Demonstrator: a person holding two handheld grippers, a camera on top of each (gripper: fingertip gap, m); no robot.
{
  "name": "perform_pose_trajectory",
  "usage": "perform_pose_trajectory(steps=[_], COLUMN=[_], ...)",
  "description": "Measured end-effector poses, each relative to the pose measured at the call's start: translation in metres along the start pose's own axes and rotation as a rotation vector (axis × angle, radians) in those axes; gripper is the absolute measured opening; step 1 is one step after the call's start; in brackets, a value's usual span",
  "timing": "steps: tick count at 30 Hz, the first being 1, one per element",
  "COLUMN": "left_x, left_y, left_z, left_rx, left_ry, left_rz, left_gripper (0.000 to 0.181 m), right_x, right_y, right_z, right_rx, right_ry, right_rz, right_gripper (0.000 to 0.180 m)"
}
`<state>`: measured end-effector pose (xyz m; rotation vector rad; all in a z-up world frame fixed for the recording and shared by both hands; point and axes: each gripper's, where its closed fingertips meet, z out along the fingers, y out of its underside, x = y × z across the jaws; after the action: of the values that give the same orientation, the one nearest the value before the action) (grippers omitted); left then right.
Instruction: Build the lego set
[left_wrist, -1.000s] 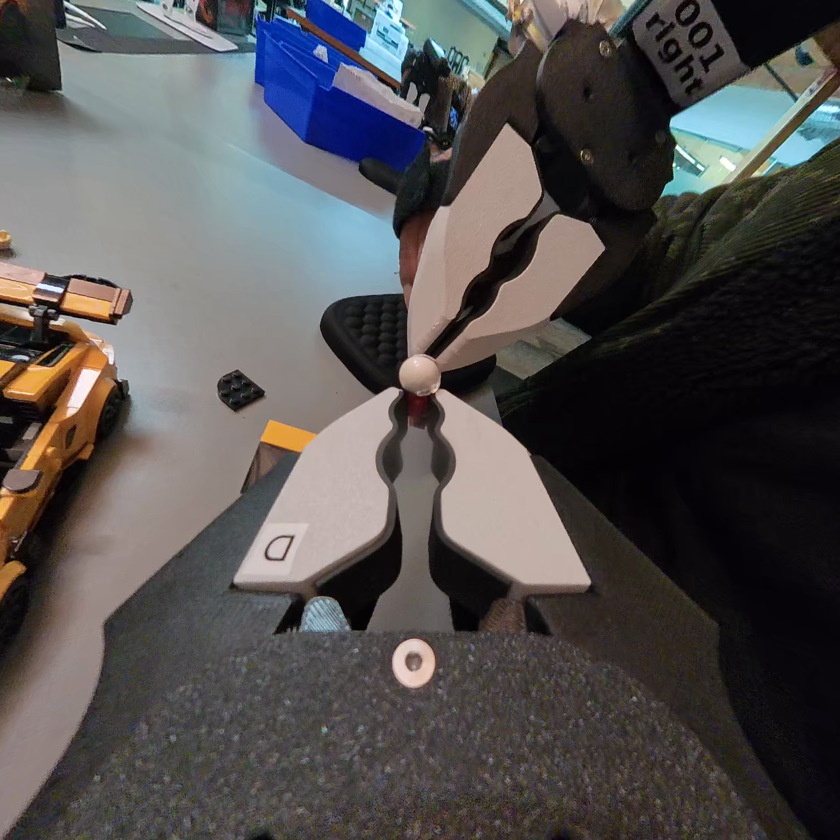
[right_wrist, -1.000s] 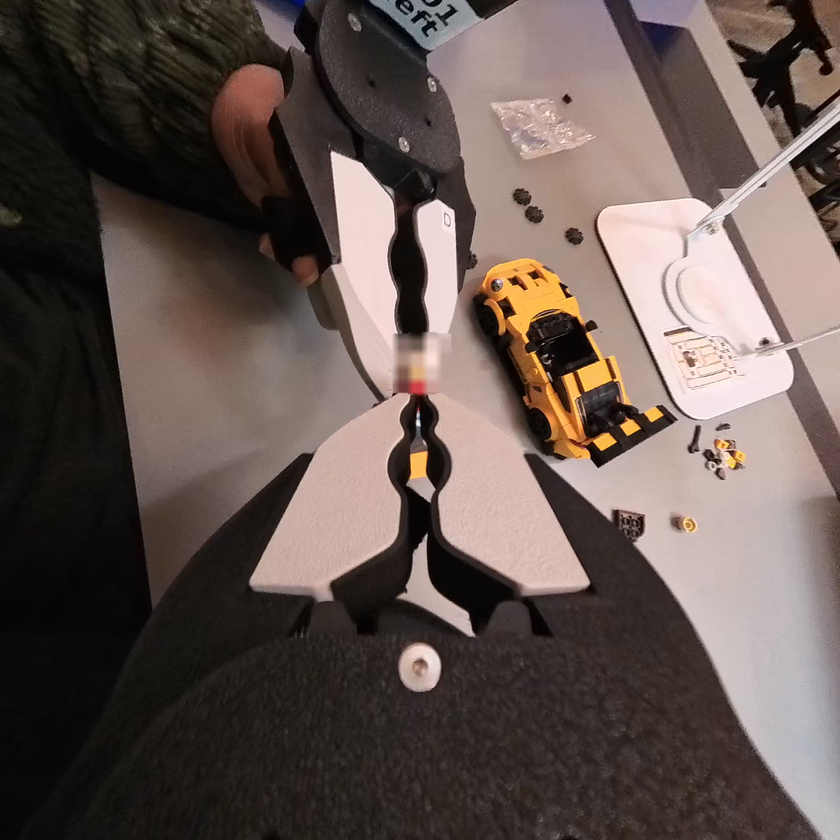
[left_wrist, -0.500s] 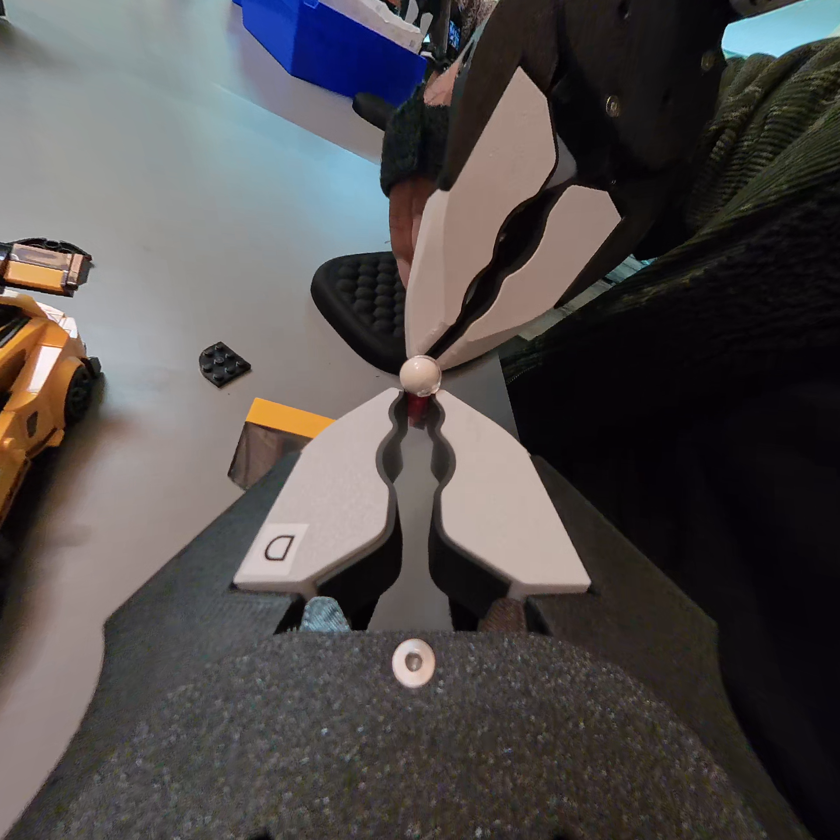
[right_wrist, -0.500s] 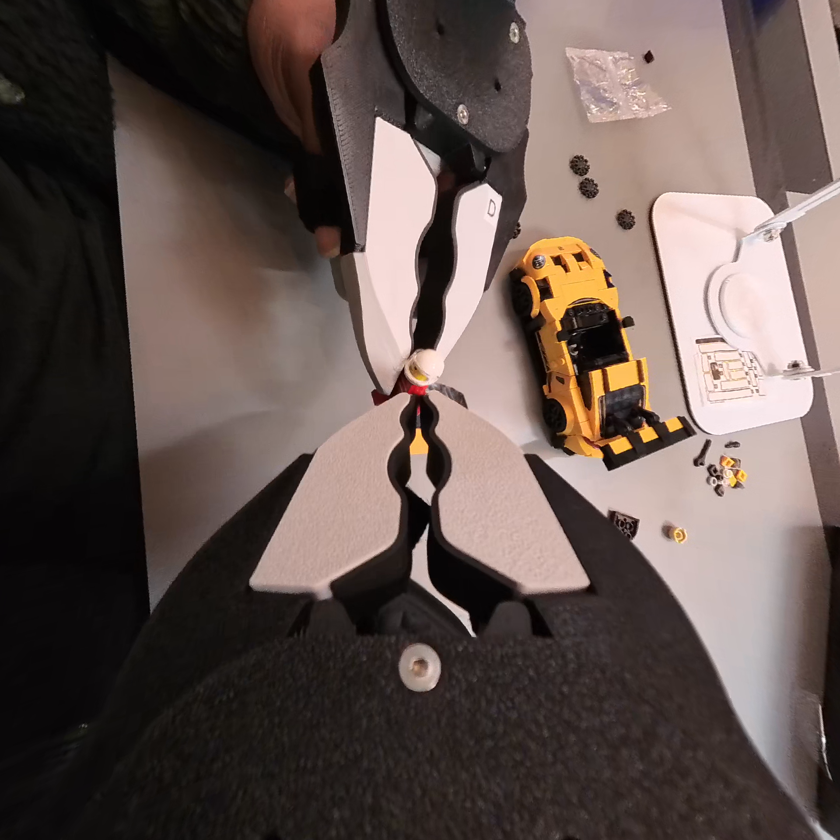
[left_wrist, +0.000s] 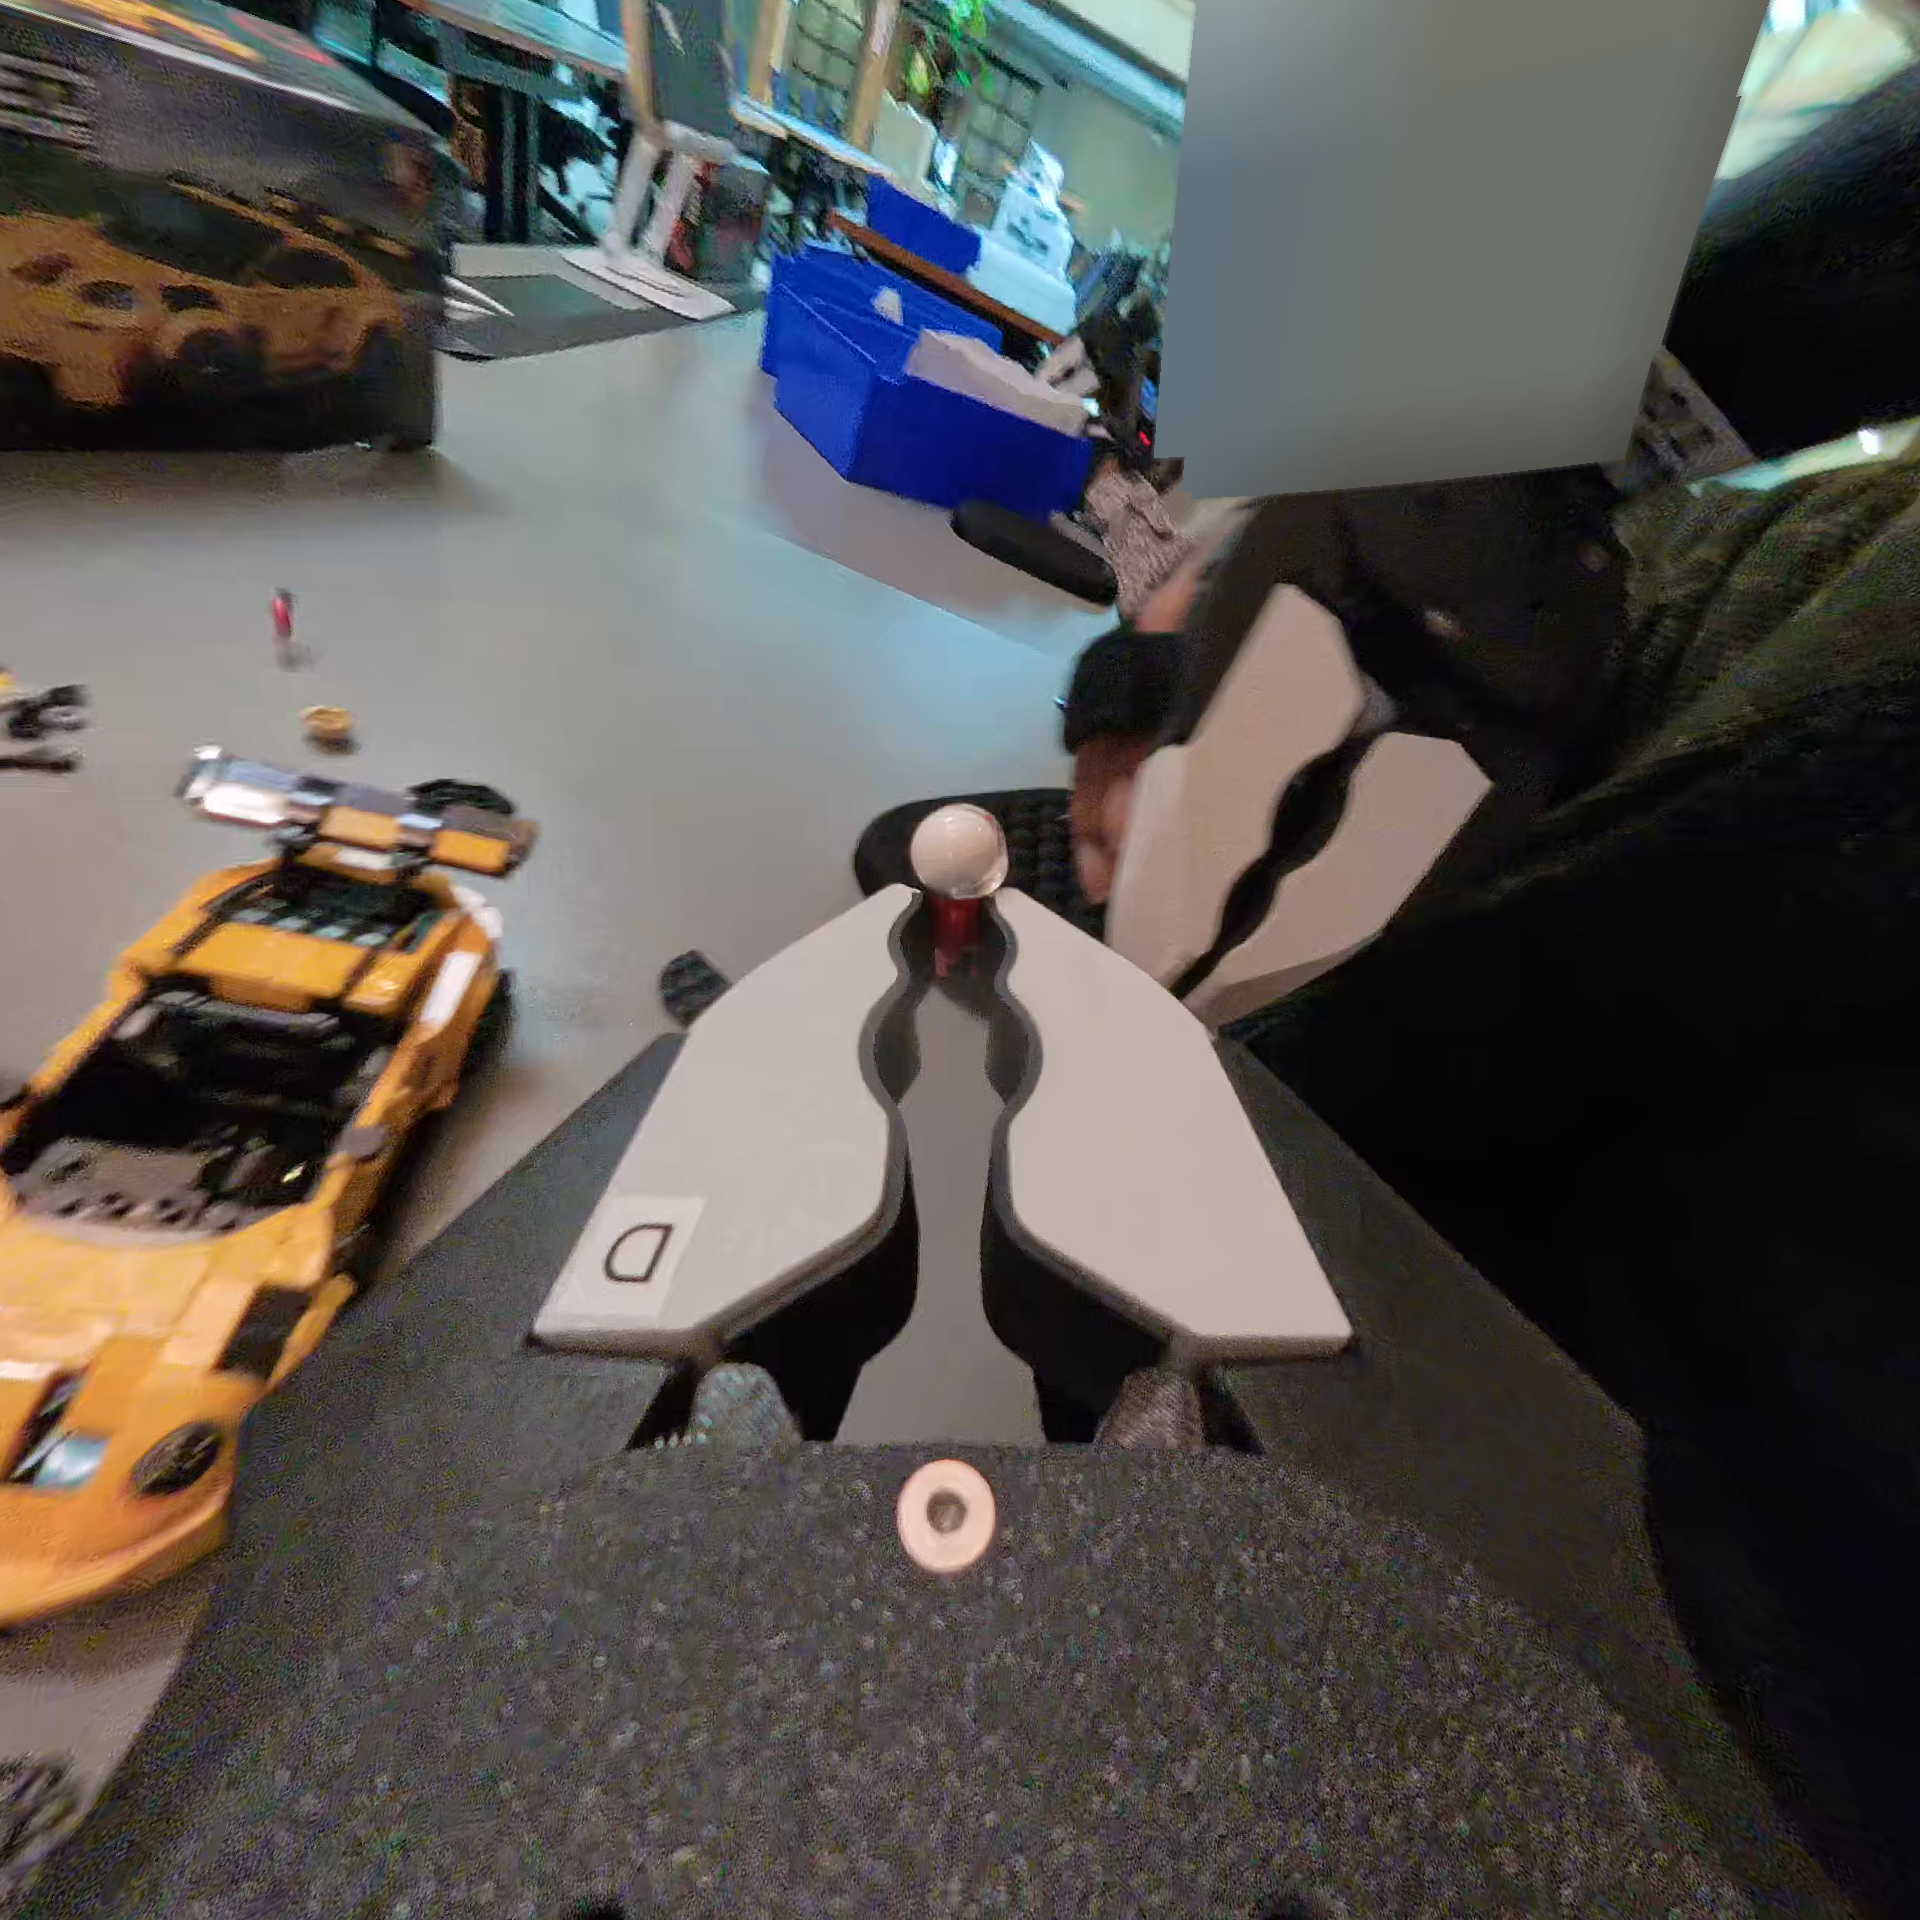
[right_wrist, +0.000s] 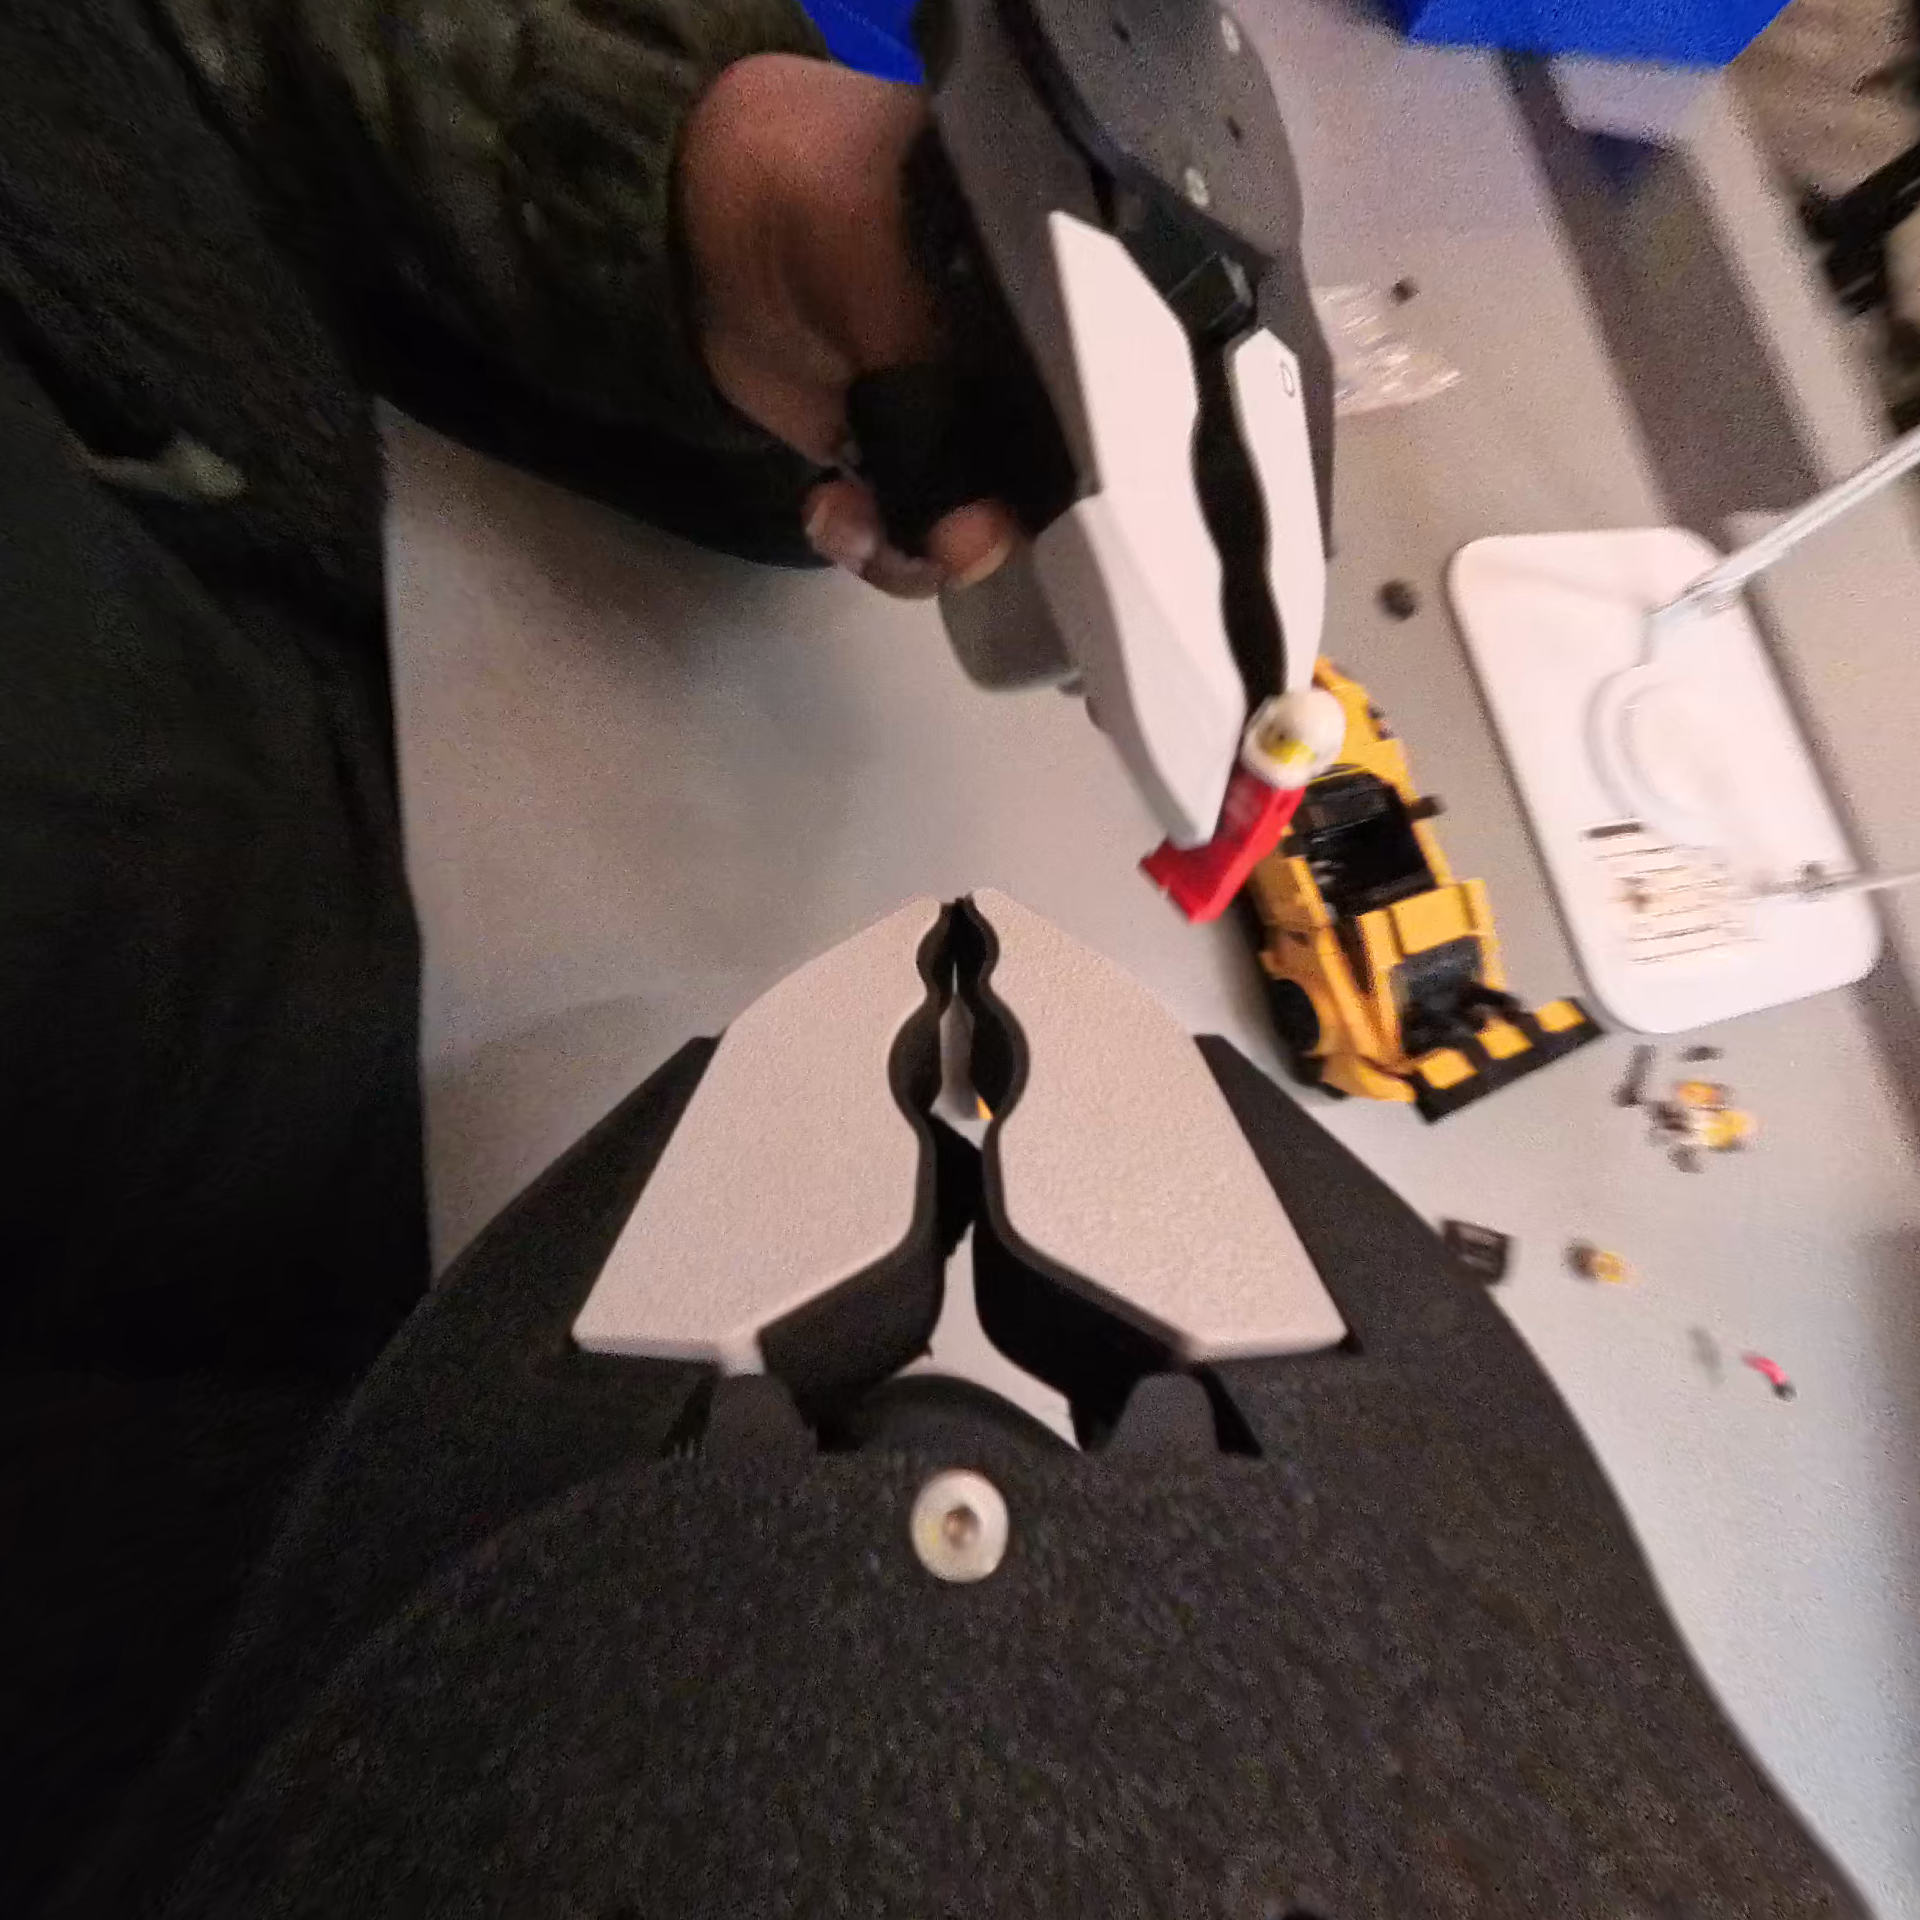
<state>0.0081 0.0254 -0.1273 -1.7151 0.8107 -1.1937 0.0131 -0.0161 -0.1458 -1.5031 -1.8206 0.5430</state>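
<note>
Lego figure (right_wrist: 1252, 805) first: a small one with a white round helmet, a yellow head beneath it and a red body and legs, pinched by its middle at the very tip of the left gripper (left_wrist: 954, 914), whose fingers are clamped on it so that the helmet pokes out beyond them (in the left wrist view only the helmet and a sliver of red show); it hangs in the air above the grey table (right_wrist: 665, 748), just beside the yellow car (left_wrist: 223, 1081), which sits on the table with its black cockpit open and a black-and-yellow striped wing at the back; the right gripper (right_wrist: 961, 909) has its fingers drawn together on nothing, its tip apart from the figure; loose small pieces (right_wrist: 1688, 1117) lie past the car's wing, and a white tray (right_wrist: 1538, 665) lies beyond the car; half a second ago the two grippers met tip to tip with the figure between them, the right one touching the helmet; now they have separated, the left gripper has carried the figure off toward the car, and the right one has dropped back empty; both views are blurred with motion.
</note>
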Motion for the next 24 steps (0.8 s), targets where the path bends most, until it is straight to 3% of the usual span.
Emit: perform_pose_trajectory(steps=[14, 19, 24], left_x=[-0.021, -0.023, -0.024], left_y=[-0.002, 0.0, 0.005], left_z=[-0.01, -0.008, -0.003], left_rx=[0.026, 0.022, 0.002], left_ry=[-0.021, -0.025, -0.022], left_rz=[-0.009, -0.021, -0.03], left_gripper=[0.008, 0.008, 0.008], right_x=[0.037, 0.092, 0.161], right_y=[0.031, 0.077, 0.151], right_z=[-0.007, -0.047, -0.084], right_rx=[0.131, 0.162, 0.07], right_ry=[0.101, 0.295, 0.448], right_rz=[0.204, 0.381, 0.445], right_gripper=[0.0, 0.0, 0.01])
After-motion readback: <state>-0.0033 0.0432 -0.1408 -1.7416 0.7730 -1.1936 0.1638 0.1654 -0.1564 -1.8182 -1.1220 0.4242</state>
